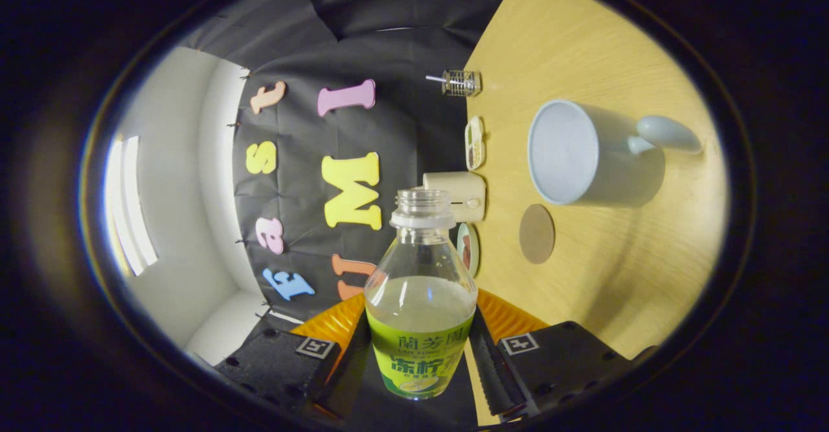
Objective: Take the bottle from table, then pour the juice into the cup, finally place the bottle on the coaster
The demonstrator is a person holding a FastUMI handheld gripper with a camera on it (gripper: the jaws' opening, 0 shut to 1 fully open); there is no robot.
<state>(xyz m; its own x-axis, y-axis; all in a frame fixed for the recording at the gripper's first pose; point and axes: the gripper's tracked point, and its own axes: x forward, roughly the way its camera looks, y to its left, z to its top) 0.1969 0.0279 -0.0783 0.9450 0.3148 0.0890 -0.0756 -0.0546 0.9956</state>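
Observation:
My gripper (420, 354) is shut on the bottle (421, 296), both fingers pressing its green-labelled body. The bottle is clear plastic, uncapped, with pale juice up to its shoulder. The whole view is rolled about a quarter turn, so the wooden table (602, 276) stands like a wall to the right of the bottle. Beyond the fingers, a light grey cup (586, 153) with a handle stands on that table, its open mouth facing the bottle's side. A round brown coaster (537, 233) lies flat on the table between the cup and the bottle's neck.
Along the table's far edge by the booth wall sit a cream toaster-like box (458, 195), a small oval dish (475, 142), a plate (467, 247) and a wire-and-glass holder (460, 83). A white wall and a window (129, 205) lie beyond the cloth.

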